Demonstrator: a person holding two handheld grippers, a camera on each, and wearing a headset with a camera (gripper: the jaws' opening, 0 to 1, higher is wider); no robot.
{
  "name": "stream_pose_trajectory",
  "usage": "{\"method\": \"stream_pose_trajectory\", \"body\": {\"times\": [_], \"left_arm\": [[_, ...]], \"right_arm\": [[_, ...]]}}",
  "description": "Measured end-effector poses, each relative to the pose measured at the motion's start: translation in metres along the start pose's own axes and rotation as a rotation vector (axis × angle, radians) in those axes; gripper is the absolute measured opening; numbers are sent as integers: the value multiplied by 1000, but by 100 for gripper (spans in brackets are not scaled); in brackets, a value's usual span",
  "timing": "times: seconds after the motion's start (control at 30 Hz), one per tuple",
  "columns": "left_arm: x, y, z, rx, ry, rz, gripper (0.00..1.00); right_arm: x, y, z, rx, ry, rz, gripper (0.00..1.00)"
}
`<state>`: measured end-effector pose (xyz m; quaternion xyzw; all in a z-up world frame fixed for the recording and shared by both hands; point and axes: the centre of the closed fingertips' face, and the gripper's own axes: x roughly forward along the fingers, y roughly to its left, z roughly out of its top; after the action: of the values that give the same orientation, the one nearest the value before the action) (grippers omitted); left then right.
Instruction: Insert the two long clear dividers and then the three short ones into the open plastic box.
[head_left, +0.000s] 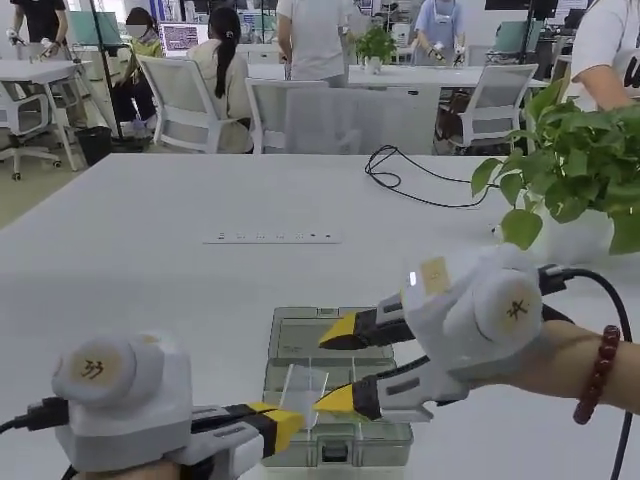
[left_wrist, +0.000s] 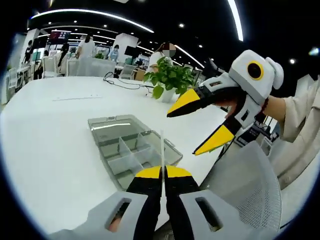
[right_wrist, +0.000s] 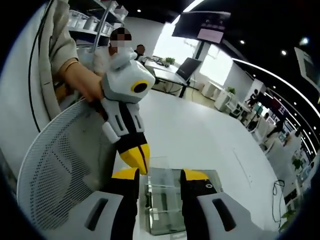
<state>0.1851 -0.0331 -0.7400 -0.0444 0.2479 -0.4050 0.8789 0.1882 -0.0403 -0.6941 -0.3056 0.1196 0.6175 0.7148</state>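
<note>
Two grippers meet over the open box (head_left: 385, 440), which sits on the white surface (head_left: 150, 260) close to us, its lid (head_left: 300, 328) laid back on the far side. The left gripper (head_left: 282, 422) has its fingers (left_wrist: 148, 173) pressed together on a clear divider (head_left: 302, 385). It holds the divider upright and just above the box's base, so that in the left gripper view we see the sheet as a thin line rising edge-on from between the yellow tips. We judge that it is gripped this way so that the lower edge stays free to drop straight down into the slots in the box walls. The right gripper (head_left: 328, 370) hovers just beside the sheet with its fingers spread wide apart, holding nothing. One finger lies toward the lid and the other toward the near side of the box. As far as we can tell, neither touches the divider. We take this open stance to be a readiness to steady or nudge the free end while the piece is lined up. Inside the base, clear partitions (left_wrist: 129, 150) already cross one another and form several compartments. We cannot count how many dividers are seated, so we would place the task somewhere in its middle. The thin, see-through sheet may flex or miss its slot if it is lowered at a tilt.
</note>
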Motion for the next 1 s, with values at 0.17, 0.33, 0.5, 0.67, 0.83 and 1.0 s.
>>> {"method": "stream_pose_trajectory", "body": {"times": [0.17,0.33,0.5,0.67,0.83,1.0], "left_arm": [[0,-4,-2,82,20,-16,0],[0,-10,-2,142,22,-54,0],[0,-20,-3,227,38,-103,0],[1,-30,-5,295,51,-150,0],[0,-36,-5,336,51,-177,0],[-1,-45,-3,387,50,-213,0]], "right_arm": [[-2,4,-1,38,-5,45,34],[-4,8,-1,43,-4,92,31],[-5,17,-1,35,-2,148,28],[-6,28,-1,14,2,208,23],[-7,36,-3,1,8,252,20],[-10,43,-5,-9,10,294,16]]}}
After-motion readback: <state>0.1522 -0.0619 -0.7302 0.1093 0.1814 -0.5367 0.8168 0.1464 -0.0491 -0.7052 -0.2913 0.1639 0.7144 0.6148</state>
